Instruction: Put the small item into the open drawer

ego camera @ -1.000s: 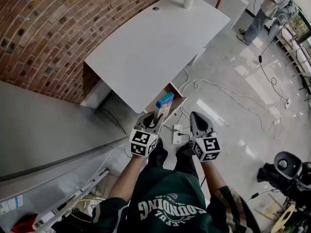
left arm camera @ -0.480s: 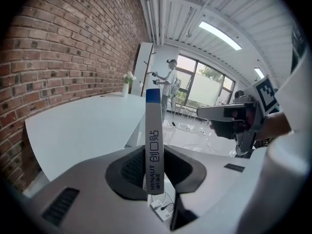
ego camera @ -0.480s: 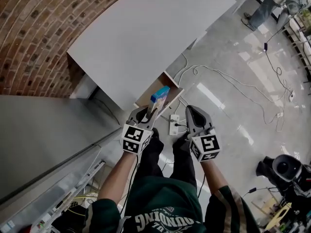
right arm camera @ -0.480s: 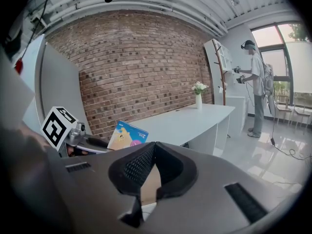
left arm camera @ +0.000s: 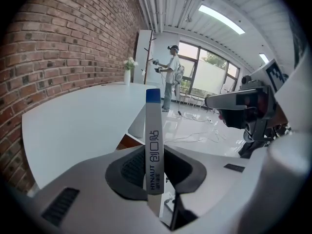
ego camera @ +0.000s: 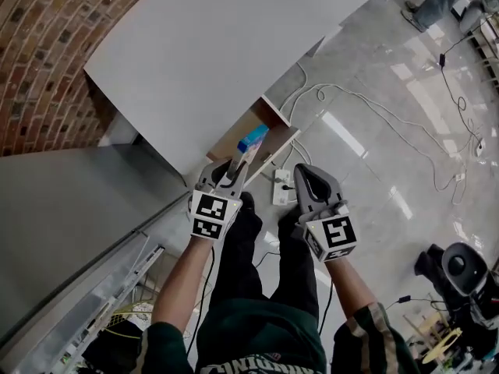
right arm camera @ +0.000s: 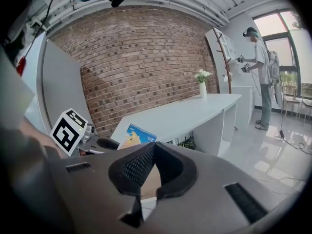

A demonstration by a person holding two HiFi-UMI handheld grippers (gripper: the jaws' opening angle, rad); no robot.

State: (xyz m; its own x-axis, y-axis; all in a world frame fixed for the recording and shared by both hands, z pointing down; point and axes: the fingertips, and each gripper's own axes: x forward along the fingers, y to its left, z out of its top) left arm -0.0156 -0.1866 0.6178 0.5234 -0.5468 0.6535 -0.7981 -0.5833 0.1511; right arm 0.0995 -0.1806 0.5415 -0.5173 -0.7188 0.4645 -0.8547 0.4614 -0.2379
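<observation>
My left gripper [ego camera: 231,167] is shut on a small flat box [ego camera: 251,142] with a blue top; the box juts forward over the open wooden drawer [ego camera: 269,128] under the white desk [ego camera: 226,53]. In the left gripper view the box [left arm camera: 152,145] stands edge-on and upright between the dark pads. The right gripper view shows its blue printed face [right arm camera: 137,135] beside the left gripper's marker cube [right arm camera: 69,128]. My right gripper [ego camera: 305,175] hovers to the right of the drawer, jaws shut with nothing between them [right arm camera: 152,152].
A power strip [ego camera: 281,186] and white cables [ego camera: 366,142] lie on the glossy floor by the drawer. A brick wall [ego camera: 39,61] runs behind the desk. A grey panel [ego camera: 62,209] stands at left. A person [right arm camera: 261,77] stands far off by the windows. A vase of flowers [right arm camera: 202,86] sits on the desk.
The view has moved closer to the desk. Both grippers have come nearer the drawer, and the box in the left gripper now hangs over the drawer's front.
</observation>
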